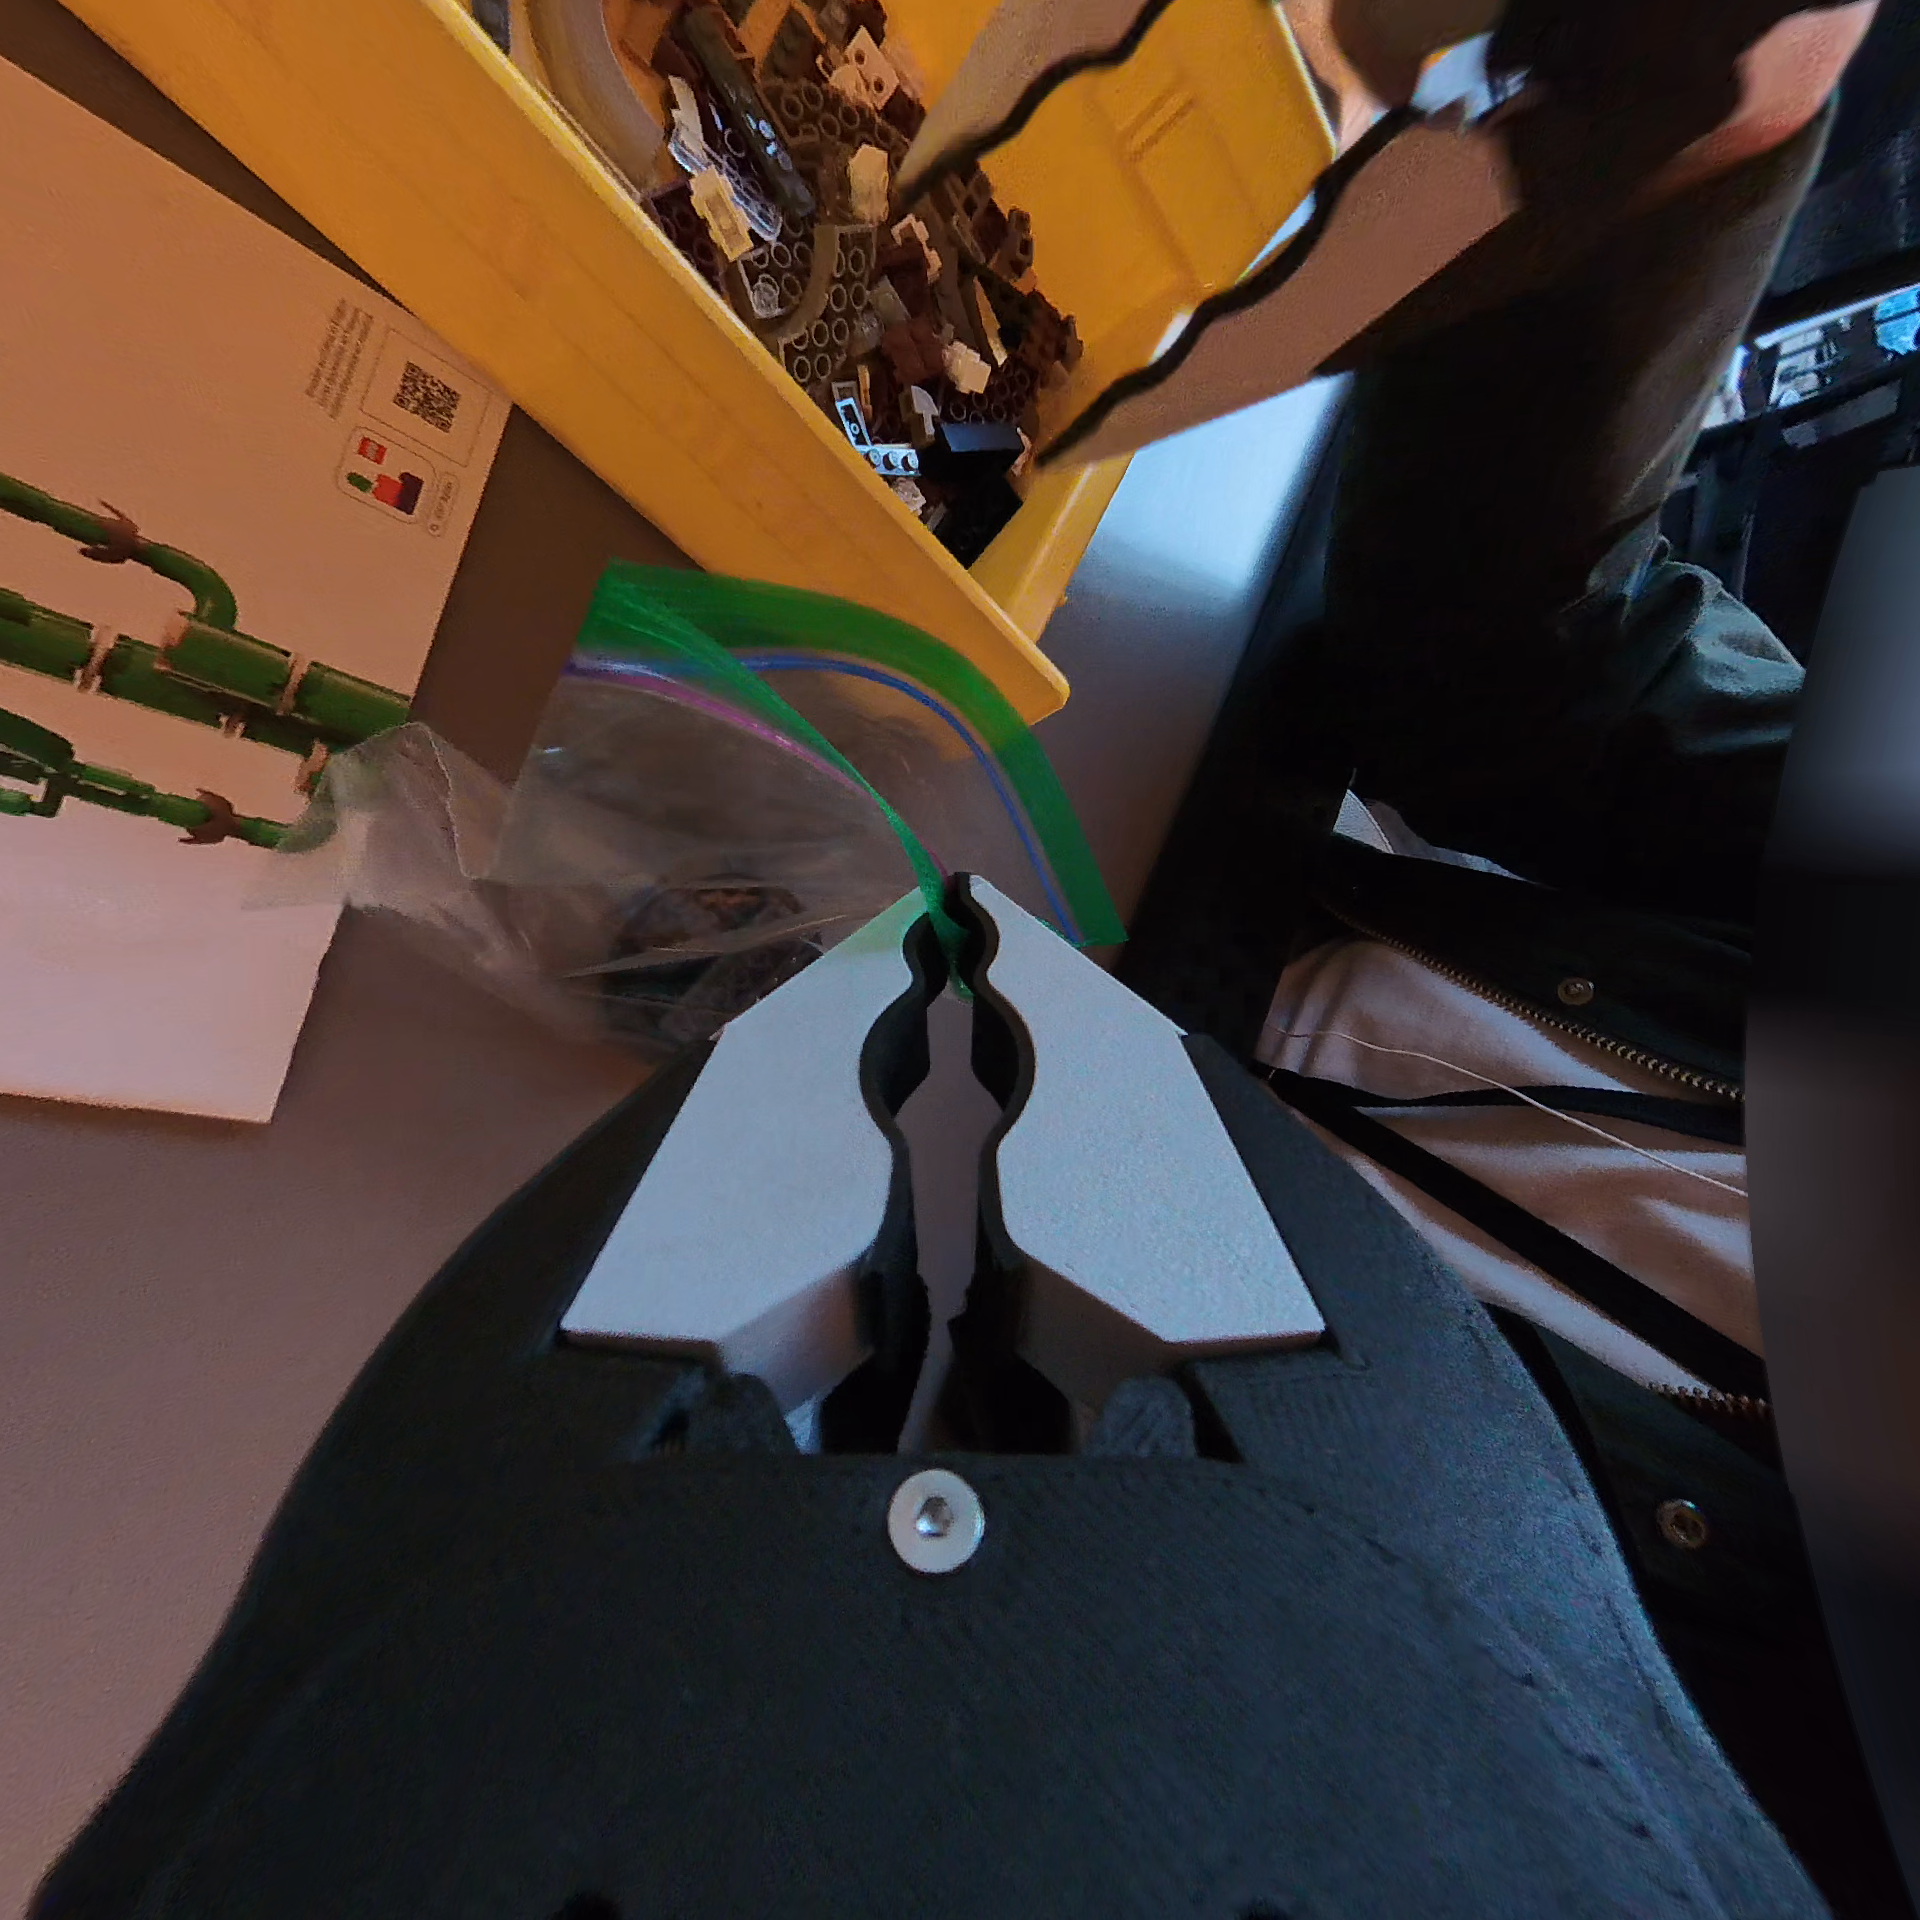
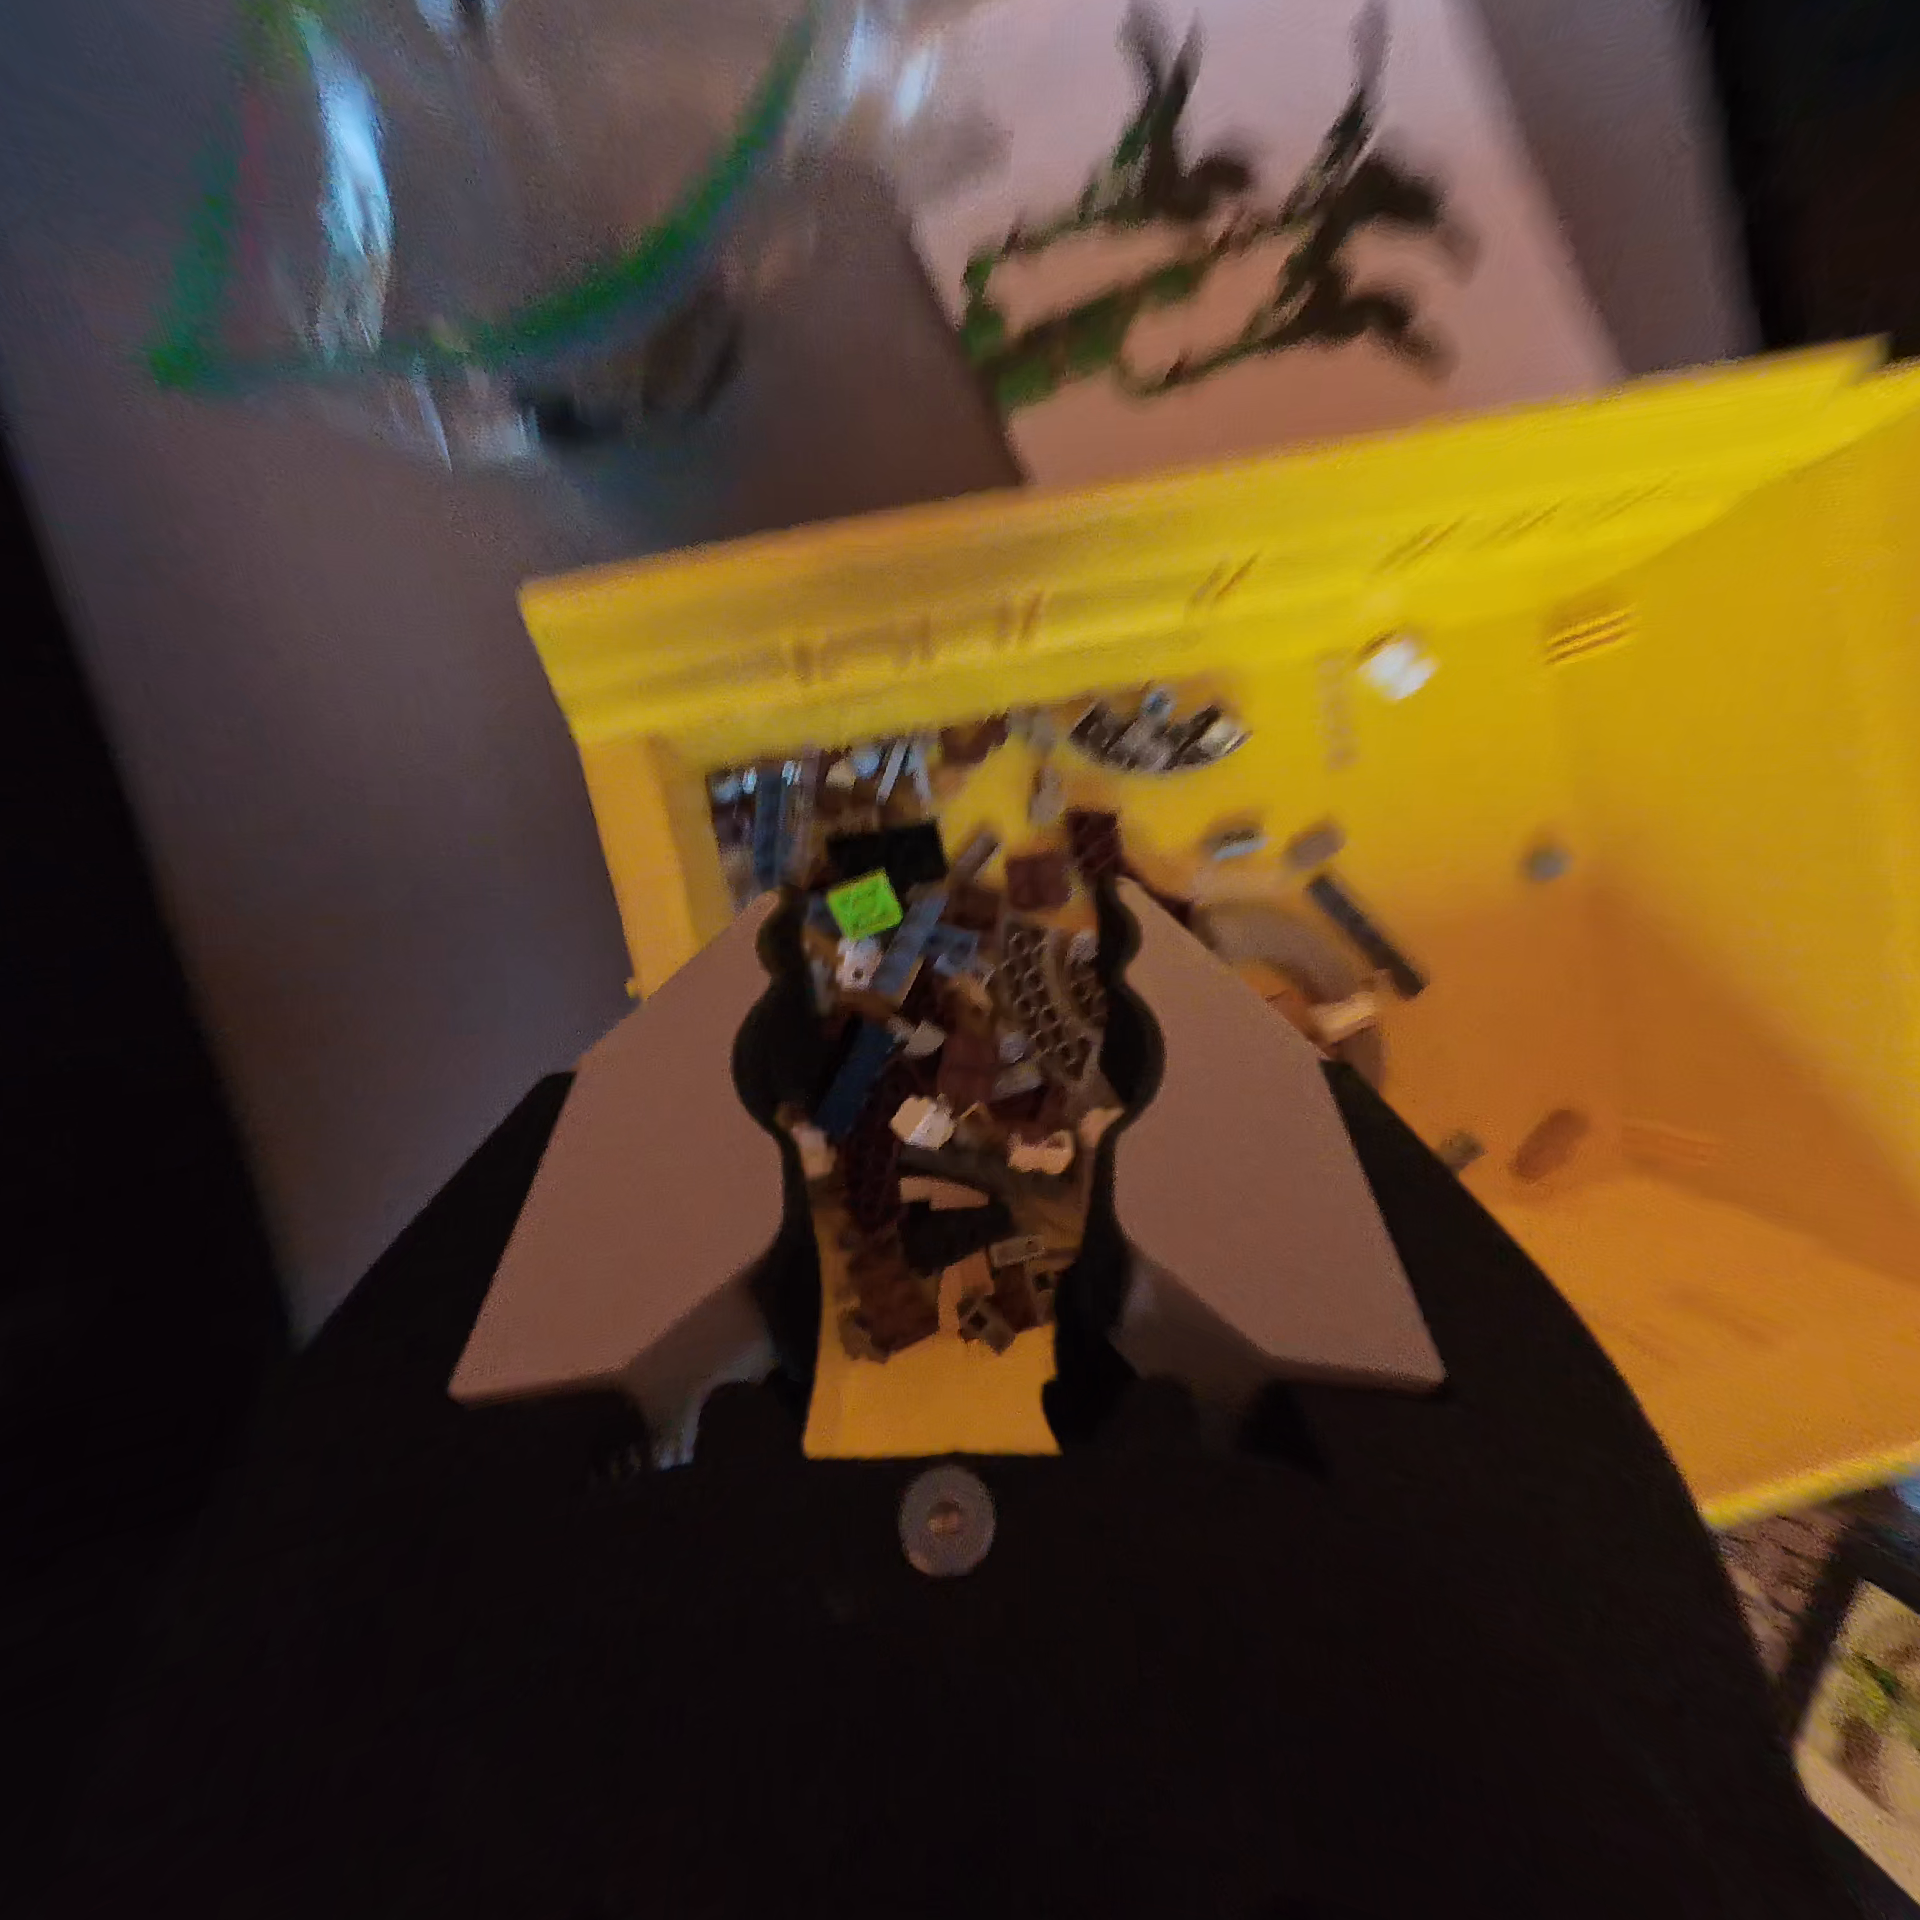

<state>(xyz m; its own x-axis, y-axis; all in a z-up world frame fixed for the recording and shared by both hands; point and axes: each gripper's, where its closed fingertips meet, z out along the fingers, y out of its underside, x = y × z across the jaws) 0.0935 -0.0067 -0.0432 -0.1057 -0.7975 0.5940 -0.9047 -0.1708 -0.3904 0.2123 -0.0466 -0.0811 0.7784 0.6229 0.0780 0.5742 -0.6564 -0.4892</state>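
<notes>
My left gripper [image 1: 954, 914] is shut on the green zip edge of a clear plastic bag [image 1: 707, 831]. The bag's mouth stands open and a few dark bricks lie inside. A yellow bin [image 1: 582, 301] behind it holds a pile of small brown, grey and white bricks [image 1: 883, 270]. My right gripper [image 2: 945, 904] is open, hanging over the brick pile [image 2: 956, 1049] in the bin [image 2: 1558, 1039], with nothing between its fingers. It also shows at the top of the left wrist view [image 1: 1195, 218], above the bin. The right wrist view is blurred.
A printed booklet [image 1: 177, 644] with green plant pictures lies flat on the grey table left of the bag and shows blurred in the right wrist view [image 2: 1247, 239]. A person's dark jacket and light trousers [image 1: 1507, 1060] are at the right, past the table edge. My right fingertips sit around 15 cm from my left ones.
</notes>
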